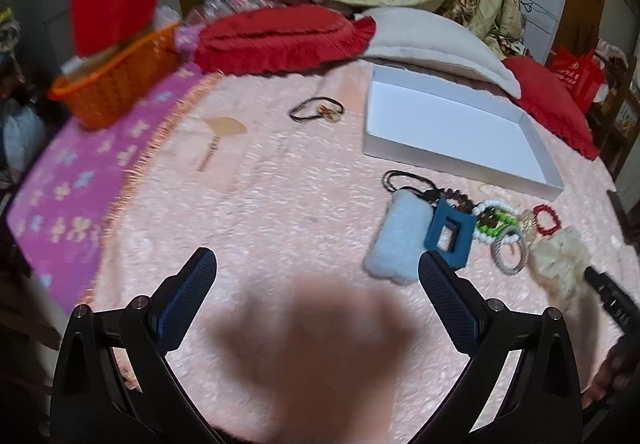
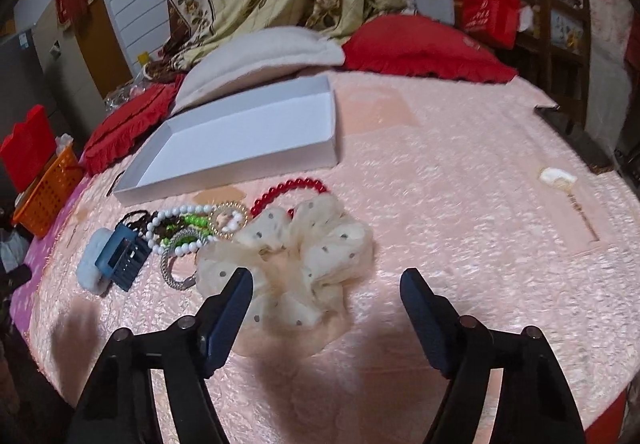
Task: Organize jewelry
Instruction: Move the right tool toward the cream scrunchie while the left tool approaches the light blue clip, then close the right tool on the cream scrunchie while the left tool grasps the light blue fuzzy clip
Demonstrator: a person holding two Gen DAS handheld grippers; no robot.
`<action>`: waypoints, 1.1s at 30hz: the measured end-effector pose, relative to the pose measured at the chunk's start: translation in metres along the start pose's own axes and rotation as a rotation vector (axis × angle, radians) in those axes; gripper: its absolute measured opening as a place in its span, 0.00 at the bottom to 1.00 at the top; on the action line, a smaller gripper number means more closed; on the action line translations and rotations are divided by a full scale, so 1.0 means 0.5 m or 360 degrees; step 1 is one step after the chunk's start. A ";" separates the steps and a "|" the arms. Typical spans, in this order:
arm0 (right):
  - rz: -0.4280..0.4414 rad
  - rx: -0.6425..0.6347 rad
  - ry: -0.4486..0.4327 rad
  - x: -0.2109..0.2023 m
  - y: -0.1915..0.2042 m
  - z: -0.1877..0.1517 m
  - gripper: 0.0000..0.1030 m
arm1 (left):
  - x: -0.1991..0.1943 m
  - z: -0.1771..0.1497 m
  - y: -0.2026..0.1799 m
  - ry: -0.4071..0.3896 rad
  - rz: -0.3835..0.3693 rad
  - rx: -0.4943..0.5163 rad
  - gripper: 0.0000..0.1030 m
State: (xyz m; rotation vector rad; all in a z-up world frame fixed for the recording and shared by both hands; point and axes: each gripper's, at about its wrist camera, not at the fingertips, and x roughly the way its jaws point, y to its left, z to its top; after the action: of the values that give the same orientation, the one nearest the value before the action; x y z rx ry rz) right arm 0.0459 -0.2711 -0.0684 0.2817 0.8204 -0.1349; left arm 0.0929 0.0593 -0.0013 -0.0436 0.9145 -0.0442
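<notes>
— Any writing to read?
— Only gold print on the red bag (image 1: 576, 78) at two o'clock in the left wrist view, too small to make out.
— What does each camera add?
— The left one shows a dark hair tie (image 1: 318, 110) at twelve o'clock, well apart from the jewelry pile, and an orange basket (image 1: 116, 82) at ten. The right one shows the cream dotted scrunchie (image 2: 296, 264) whole, and the red bead bracelet (image 2: 288, 190) just behind it.
— The tools?
— The left gripper (image 1: 318, 272) hangs spread over bare pink bedspread (image 1: 280, 204), its right finger by the blue clip (image 1: 450, 234). The right gripper (image 2: 326, 286) is spread too, its left finger overlapping the scrunchie.
— The box?
— The white box (image 2: 248, 132) lies at eleven o'clock, beyond the pile.
</notes>
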 end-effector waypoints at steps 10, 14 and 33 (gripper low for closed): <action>0.0047 0.0041 0.0073 0.041 -0.015 0.016 0.71 | 0.091 0.038 -0.091 0.0125 -0.0164 0.0196 0.70; 0.0054 0.0038 0.0073 0.051 -0.016 0.025 0.71 | 0.134 0.054 -0.066 0.0180 -0.0224 0.0147 0.70; 0.0043 0.0065 0.0137 0.098 -0.004 0.018 0.62 | 0.205 0.031 -0.009 0.0397 -0.0733 -0.0279 0.18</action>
State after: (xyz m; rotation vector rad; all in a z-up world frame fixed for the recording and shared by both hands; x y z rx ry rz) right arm 0.0849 -0.2759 -0.0993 0.3390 0.8995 -0.1152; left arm 0.1675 0.0494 -0.0729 -0.4192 1.1405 -0.4044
